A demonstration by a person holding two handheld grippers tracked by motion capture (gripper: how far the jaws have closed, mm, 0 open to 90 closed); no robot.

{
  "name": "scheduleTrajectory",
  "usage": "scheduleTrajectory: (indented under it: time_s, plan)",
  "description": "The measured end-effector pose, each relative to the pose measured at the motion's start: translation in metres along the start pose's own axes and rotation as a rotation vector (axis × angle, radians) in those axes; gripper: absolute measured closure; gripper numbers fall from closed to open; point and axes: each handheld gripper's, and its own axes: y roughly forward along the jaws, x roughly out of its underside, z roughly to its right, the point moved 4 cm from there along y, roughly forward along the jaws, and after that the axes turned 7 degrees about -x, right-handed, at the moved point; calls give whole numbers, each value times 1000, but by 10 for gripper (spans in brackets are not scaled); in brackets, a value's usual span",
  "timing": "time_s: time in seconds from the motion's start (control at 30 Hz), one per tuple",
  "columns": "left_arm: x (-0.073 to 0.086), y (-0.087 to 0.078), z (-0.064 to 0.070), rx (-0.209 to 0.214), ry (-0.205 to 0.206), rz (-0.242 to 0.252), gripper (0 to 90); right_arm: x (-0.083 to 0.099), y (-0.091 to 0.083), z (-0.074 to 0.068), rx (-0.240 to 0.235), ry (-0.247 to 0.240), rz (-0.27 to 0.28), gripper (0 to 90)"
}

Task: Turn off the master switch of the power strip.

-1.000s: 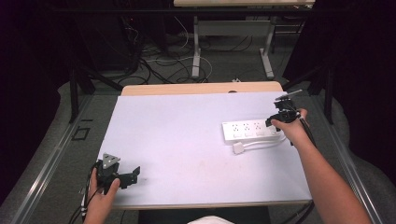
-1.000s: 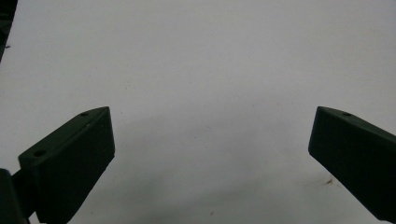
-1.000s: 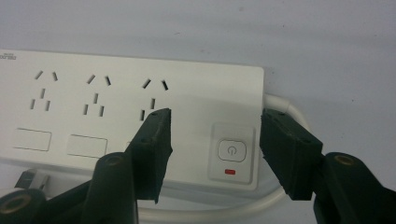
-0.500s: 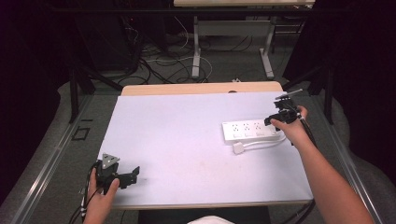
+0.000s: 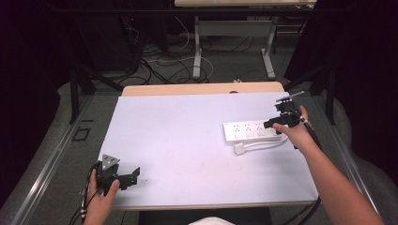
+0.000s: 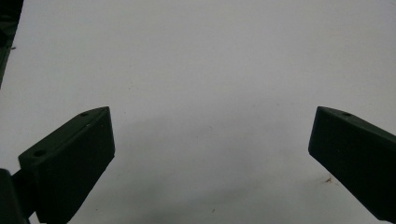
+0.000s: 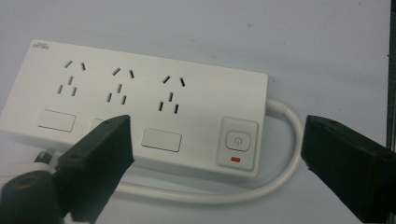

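Over power strip (image 7: 140,112): right hand-held gripper (image 7: 215,158), jaws apart, straddling its switch end.
Near front-left surface (image 5: 187,140) corner: left hand-held gripper (image 6: 210,158), jaws apart, holding nothing.

power strip (image 7: 140,107): smooth white plastic, slight sheen;
its cord (image 7: 224,193): white, rubbery-looking;
table (image 5: 187,126): matt pale surface, wood edge;
right gripper (image 7: 217,154): matt black plastic jaws

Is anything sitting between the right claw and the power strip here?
Nothing visible. The right claw hangs open just above the power strip, its jaws apart over the switch end, with no other object between them. The strip's own cable loops beside that end on the table.
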Motion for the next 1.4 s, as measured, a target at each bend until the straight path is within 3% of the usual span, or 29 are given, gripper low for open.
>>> scheduleTrajectory:
  time_s: [0.1, 0.27, 0.87, 1.4]
  plan:
    - [0, 0, 0, -2, 6, 1, 4, 2, -4, -4, -14, -9, 7, 0]
    - [0, 1, 1, 2, 1, 6, 5, 6, -10, -8, 0, -39, 27, 0]
    - [-1, 1, 2, 4, -5, 6, 5, 31, -35, -20, -44, -95, 74, 0]
    - [-1, 1, 2, 4, -6, 6, 5, 64, -62, -29, -83, -147, 161, 0]
